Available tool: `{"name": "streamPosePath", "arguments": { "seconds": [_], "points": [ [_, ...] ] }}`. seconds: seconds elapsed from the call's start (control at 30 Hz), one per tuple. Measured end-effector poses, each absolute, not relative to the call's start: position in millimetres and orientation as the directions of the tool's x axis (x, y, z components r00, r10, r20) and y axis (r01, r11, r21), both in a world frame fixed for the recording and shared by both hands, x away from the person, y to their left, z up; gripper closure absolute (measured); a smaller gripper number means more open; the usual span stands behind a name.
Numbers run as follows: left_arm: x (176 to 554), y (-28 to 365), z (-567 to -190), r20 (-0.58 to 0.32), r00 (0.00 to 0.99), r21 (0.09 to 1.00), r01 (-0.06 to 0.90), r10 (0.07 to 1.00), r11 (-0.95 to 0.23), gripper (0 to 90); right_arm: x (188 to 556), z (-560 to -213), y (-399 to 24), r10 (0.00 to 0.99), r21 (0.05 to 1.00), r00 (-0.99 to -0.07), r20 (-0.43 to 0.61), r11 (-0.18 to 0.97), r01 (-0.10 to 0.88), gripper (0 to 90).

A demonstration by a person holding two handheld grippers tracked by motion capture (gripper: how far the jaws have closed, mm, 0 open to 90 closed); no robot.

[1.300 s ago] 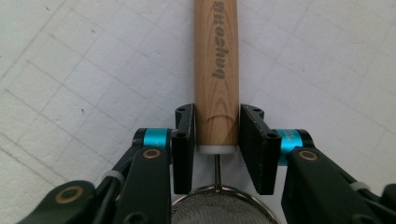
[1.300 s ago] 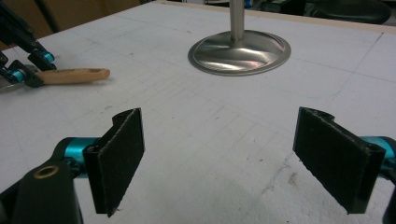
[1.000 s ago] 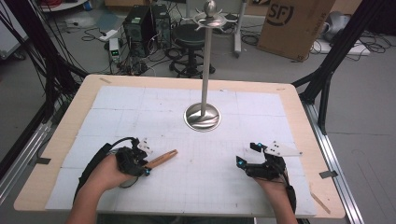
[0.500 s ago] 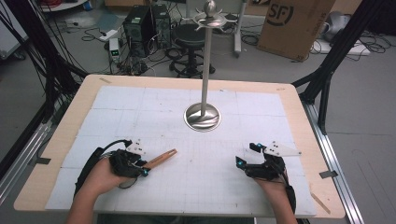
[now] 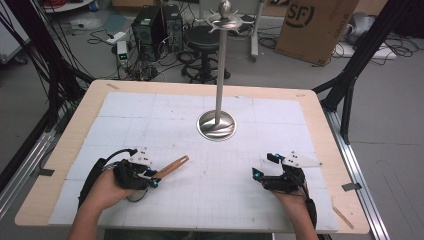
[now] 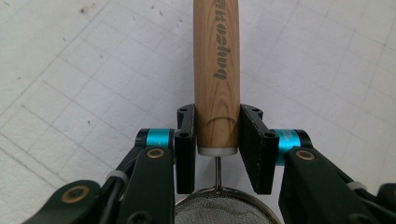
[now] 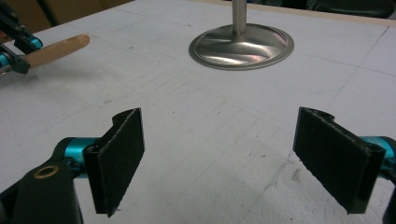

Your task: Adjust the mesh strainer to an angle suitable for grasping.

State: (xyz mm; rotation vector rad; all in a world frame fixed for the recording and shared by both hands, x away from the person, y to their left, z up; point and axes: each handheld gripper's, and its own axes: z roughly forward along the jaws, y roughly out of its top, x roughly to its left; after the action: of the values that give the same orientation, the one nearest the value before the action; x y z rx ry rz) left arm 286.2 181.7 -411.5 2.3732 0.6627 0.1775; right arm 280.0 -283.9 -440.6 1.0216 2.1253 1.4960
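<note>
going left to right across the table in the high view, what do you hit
left tool → wooden handle held in it → metal stand → right tool, open with nothing between its jaws

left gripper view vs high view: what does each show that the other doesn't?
Left gripper view alone: grey lettering on the wooden handle, its white end cap, a thin wire stem and a mesh strainer bowl beneath the fingers shut on the handle.

High view alone: the steel stand, its hook ring on top, the right gripper open on the mat, both hands, the floor clutter beyond the table.

Both: the handle, the left gripper, the gridded mat.
</note>
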Motion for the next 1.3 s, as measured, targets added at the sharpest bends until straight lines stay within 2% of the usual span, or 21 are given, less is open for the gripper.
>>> {"name": "streamPosePath", "arguments": {
  "seconds": [0.37, 0.6, 0.73, 0.77, 0.8, 0.97, 1.17, 1.3],
  "points": [
    [282.6, 186.8, -401.8, -0.047, 0.866, 0.690, 0.389, 0.499, -0.610, 70.4, 279.5, -440.2, -283.9, 0.721, 0.917, -0.683, 0.119, 0.184, 0.355, 15.6],
    [283.9, 185.2, -406.5, -0.048, 0.862, 0.671, 0.402, 0.504, -0.624, 71.1, 279.6, -440.4, -283.4, 0.720, 0.916, -0.683, 0.119, 0.187, 0.356, 15.6],
    [283.1, 186.2, -404.2, -0.044, 0.863, 0.687, 0.392, 0.503, -0.612, 75.7, 279.6, -440.3, -283.8, 0.722, 0.916, -0.682, 0.120, 0.184, 0.357, 15.6],
    [282.8, 187.7, -402.4, -0.038, 0.861, 0.693, 0.389, 0.508, -0.607, 79.5, 279.6, -440.3, -283.8, 0.721, 0.916, -0.682, 0.120, 0.184, 0.356, 15.6],
    [282.7, 189.1, -401.6, -0.041, 0.857, 0.696, 0.393, 0.513, -0.601, 88.7, 279.7, -440.4, -283.7, 0.721, 0.916, -0.683, 0.120, 0.185, 0.356, 15.6],
    [284.5, 183.8, -411.0, -0.020, 0.855, 0.641, 0.408, 0.518, -0.650, 81.7, 279.7, -440.5, -283.2, 0.720, 0.916, -0.684, 0.117, 0.188, 0.355, 15.6],
    [285.1, 182.2, -408.3, -0.006, 0.847, 0.653, 0.405, 0.531, -0.640, 75.7, 279.5, -440.0, -284.4, 0.721, 0.917, -0.682, 0.121, 0.181, 0.354, 15.6],
    [287.9, 181.3, -406.1, 0.018, 0.844, 0.630, 0.407, 0.536, -0.661, 64.9, 279.7, -440.1, -283.9, 0.720, 0.917, -0.683, 0.119, 0.184, 0.354, 15.6]
  ]
}}
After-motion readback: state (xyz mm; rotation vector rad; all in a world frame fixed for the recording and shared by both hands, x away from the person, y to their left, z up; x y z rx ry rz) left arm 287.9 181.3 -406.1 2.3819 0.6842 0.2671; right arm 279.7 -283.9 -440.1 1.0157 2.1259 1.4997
